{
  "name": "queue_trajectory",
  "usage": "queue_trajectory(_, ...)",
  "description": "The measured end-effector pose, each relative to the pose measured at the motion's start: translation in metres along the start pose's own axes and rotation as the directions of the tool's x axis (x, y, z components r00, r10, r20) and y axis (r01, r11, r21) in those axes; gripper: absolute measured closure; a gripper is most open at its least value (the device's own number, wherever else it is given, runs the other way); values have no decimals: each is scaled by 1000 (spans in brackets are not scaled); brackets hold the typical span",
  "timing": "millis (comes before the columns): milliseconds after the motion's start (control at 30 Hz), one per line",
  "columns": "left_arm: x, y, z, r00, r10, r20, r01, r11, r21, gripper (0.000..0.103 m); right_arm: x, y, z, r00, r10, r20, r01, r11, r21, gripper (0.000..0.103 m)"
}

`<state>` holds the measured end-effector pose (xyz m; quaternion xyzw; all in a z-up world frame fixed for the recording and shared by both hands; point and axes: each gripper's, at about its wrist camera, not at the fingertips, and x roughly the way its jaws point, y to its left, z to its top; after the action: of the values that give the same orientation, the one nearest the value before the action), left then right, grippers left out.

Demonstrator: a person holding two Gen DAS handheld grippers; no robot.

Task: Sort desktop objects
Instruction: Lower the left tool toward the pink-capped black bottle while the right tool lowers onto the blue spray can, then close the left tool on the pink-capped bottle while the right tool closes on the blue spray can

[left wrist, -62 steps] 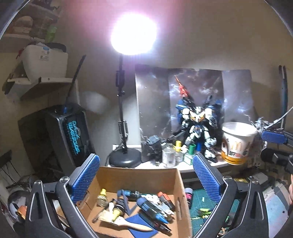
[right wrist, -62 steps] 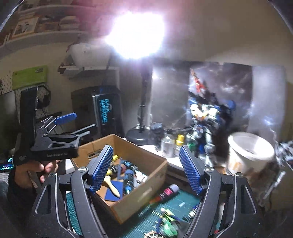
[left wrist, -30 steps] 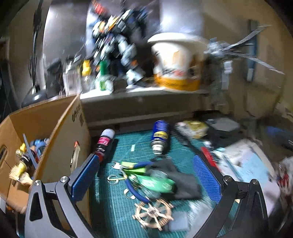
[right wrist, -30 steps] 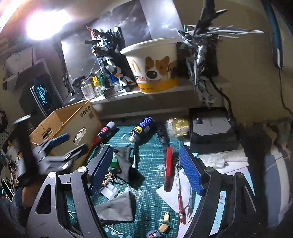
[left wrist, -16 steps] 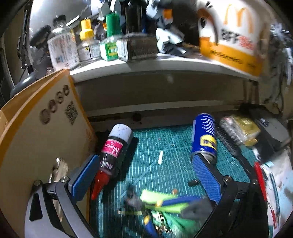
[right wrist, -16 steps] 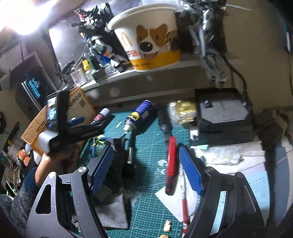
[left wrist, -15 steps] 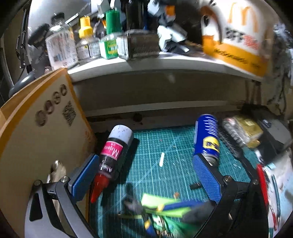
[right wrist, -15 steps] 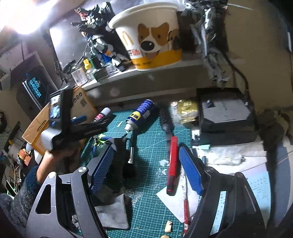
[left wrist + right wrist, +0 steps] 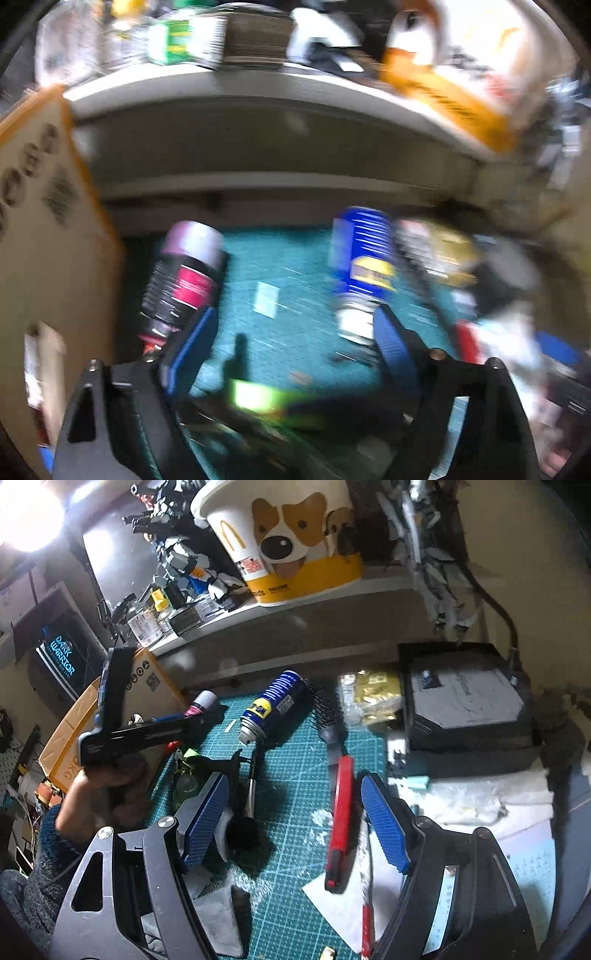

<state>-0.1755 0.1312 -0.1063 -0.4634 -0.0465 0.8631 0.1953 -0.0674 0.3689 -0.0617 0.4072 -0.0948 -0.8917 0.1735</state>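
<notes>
A blue and yellow spray can [image 9: 275, 705] with "WD-40" on its label lies on the green cutting mat [image 9: 295, 775] on the bench. Just left of it lies a black bottle with a pink label and a pale cap [image 9: 183, 278]; its writing is too blurry to read. The bottle lies right beside the brown cardboard box [image 9: 147, 686].

On the shelf above stands a big white and yellow paper tub [image 9: 284, 539] with a dog face and a golden "M". A dark box far left glows with "DARK WARRIOR" [image 9: 61, 657].

The left gripper [image 9: 291, 332] is closing its jaws with only mat between them. It has come much closer to the can and bottle than a second ago.

The right gripper [image 9: 291, 823] is open, holding nothing. A long red tool [image 9: 341, 812] lies between its jaws, and it sits lower over the mat than before.
</notes>
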Motion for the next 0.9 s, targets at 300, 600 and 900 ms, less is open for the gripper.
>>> queue_trajectory(300,-23,-2,8,964,258,59,-263,960,93,22,33,24,30,1000,6,-17,-7,999,-53,31)
queue_trajectory(600,13,7,1,939,344,25,-344,931,125,22,116,34,72,992,-89,-90,91,996,18,32)
queue_trajectory(900,25,23,-10,974,222,-49,-219,974,66,25,170,40,70,981,-138,-138,144,989,34,39)
